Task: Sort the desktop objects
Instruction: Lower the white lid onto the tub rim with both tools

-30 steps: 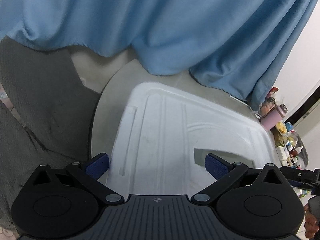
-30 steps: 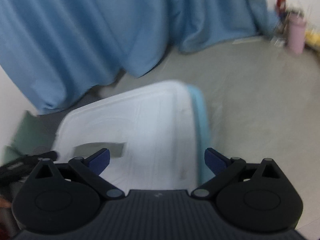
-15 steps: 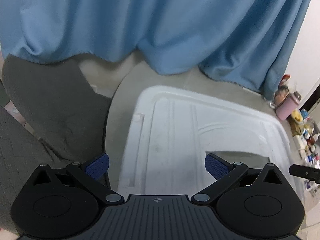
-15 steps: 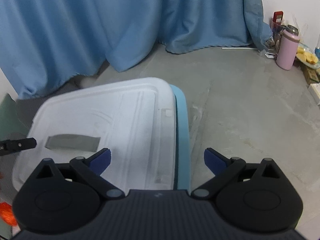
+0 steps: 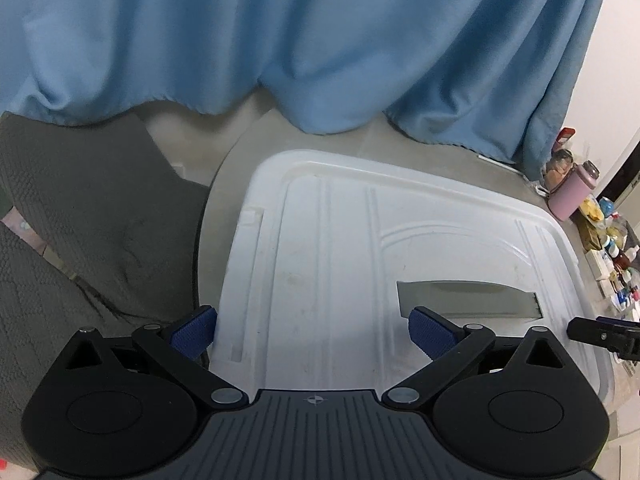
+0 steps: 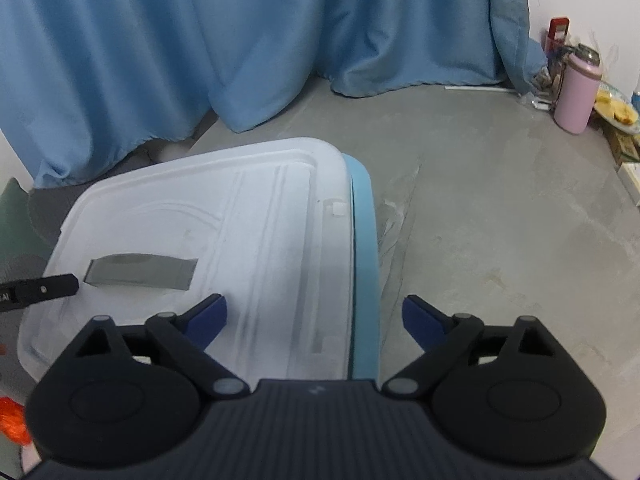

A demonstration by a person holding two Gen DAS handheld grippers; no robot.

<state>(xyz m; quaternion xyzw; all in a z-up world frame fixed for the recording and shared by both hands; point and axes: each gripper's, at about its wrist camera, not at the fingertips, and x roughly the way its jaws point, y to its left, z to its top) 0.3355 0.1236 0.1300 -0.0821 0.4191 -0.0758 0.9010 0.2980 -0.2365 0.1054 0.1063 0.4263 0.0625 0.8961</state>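
A white plastic lid [image 5: 360, 264] with a grey handle slot [image 5: 468, 300] covers a light blue storage box; it also shows in the right wrist view [image 6: 208, 240], with the box's blue edge [image 6: 364, 264] at its right. My left gripper [image 5: 312, 332] is open and empty above the lid's near left part. My right gripper [image 6: 314, 322] is open and empty above the lid's right edge. The tip of the right gripper [image 5: 600, 332] shows in the left wrist view, and the tip of the left gripper [image 6: 40, 290] in the right wrist view.
A blue curtain [image 5: 280, 40] hangs behind the box. A dark grey cloth [image 5: 80, 216] lies to the left. A pink bottle [image 6: 580, 92] and several small items [image 5: 616, 256] stand on the grey floor [image 6: 500, 220] at the right. Something orange [image 6: 12, 420] sits at the lower left.
Both grippers have pulled back and up from the lid, so more of the box and floor shows. Both stay open and empty.
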